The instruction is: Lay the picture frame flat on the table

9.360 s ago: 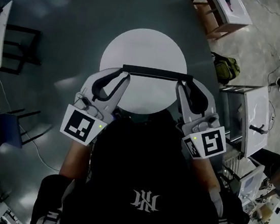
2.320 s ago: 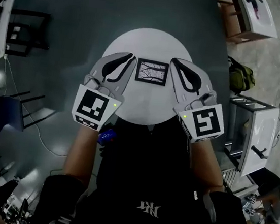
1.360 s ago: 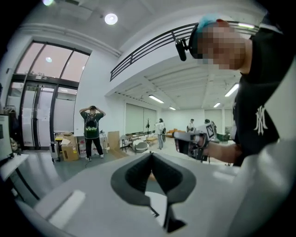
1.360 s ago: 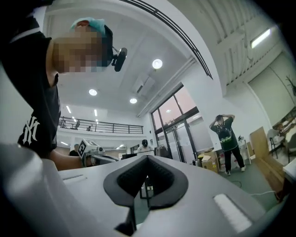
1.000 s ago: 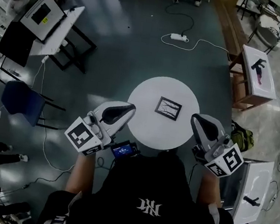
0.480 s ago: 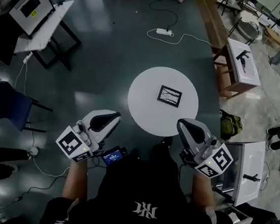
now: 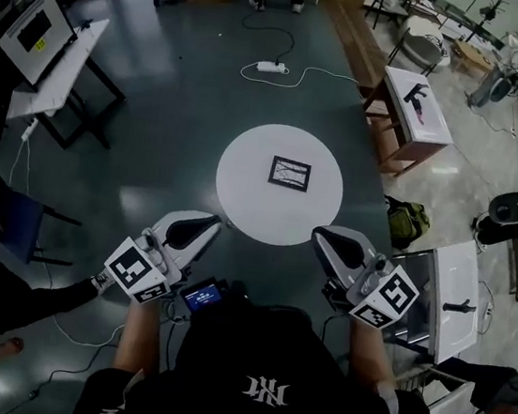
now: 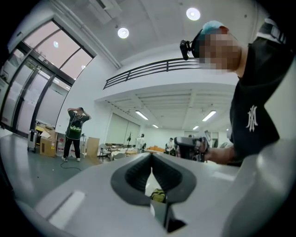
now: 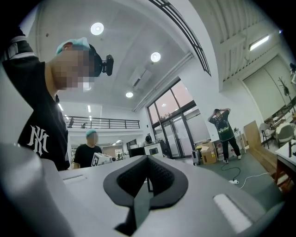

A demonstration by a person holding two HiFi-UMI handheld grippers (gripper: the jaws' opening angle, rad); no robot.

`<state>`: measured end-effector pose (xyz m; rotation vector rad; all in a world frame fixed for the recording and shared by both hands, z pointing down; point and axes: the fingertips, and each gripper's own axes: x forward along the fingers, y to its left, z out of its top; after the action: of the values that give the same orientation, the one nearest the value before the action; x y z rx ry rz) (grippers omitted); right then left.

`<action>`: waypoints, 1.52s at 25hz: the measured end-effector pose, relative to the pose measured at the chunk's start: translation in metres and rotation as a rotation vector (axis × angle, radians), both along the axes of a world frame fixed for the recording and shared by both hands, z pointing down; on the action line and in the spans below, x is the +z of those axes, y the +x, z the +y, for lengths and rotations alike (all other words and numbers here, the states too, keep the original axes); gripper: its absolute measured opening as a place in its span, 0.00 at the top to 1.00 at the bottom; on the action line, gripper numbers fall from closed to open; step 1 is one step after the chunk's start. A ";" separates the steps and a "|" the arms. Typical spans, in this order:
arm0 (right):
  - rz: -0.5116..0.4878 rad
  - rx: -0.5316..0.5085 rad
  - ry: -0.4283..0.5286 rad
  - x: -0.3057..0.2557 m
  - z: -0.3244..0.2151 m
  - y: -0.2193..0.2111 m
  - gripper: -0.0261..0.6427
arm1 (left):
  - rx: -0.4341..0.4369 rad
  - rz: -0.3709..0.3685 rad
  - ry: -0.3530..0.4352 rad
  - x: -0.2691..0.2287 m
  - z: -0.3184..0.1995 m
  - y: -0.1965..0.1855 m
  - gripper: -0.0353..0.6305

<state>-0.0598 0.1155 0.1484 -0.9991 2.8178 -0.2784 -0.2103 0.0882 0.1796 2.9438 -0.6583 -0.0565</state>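
Picture frame (image 7: pixel 289 173): black, rectangular, with a pale picture inside; it lies flat at about the middle of the surface, clear of every edge.
Surface (image 7: pixel 240 204): a round white table top standing on a dark grey-green floor (image 7: pixel 174 96).
Left tool (image 7: pixel 210 222): grey-white with dark pads; it hangs over the floor just outside the near edge of the surface, toward its left. The jaws meet at the tips and grip nothing.
Right tool (image 7: pixel 321 234): the same make; it is just outside the near edge, toward its right. The jaws are pressed together and empty.
Tools and frame: well apart, neither tool touching the surface.
Around: a white power strip (image 7: pixel 271 67) lies on the floor beyond the far edge, and an olive-green bag (image 7: pixel 407 221) lies beside the right edge.
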 end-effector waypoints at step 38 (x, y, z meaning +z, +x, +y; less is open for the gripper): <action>-0.100 -0.070 0.010 0.043 0.209 0.090 0.96 | 0.096 -0.129 -0.049 0.036 0.185 0.127 0.94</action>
<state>0.0300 0.3242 0.1914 -0.8610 2.7643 -0.3121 -0.0830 0.2730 0.2159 2.9454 -0.5255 0.1577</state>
